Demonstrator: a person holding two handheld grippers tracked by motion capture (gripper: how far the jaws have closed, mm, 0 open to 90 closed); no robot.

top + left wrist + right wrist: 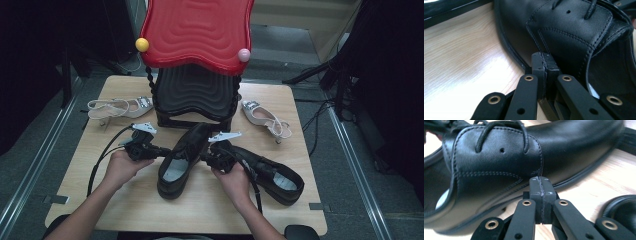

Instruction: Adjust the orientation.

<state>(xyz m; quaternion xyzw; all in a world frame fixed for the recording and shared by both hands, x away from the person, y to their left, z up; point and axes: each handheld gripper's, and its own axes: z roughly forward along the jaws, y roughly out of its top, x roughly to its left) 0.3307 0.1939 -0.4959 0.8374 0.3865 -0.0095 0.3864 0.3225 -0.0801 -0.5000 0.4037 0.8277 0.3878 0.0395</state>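
- Black leather lace-up shoe (181,159) lay near the middle of the wooden table (100,150), toe pointed at the black stand (195,97), heel toward the person.
- Look: smooth, slightly shiny upper, double-row stitching round the eyelet flap, small punched hole near the laces, black laces, ribbed welt along the sole, pale insole visible in the opening.
- Left gripper (162,150) sat at the shoe's left flank; in the left gripper view its jaws were pressed together with nothing between them, tips (545,62) right against the side leather just above the welt.
- Right gripper (204,156) sat at the opposite flank; jaws also closed flat on each other and empty, tips (541,185) at the seam low on the side.
- Second black shoe (272,174) lay just right of it, behind the right hand (235,184).
- Two pale sandals on the table: one far left (120,106), one far right (265,117), both well apart from the black pair.
- Red wavy top (197,30) sat over the stand.
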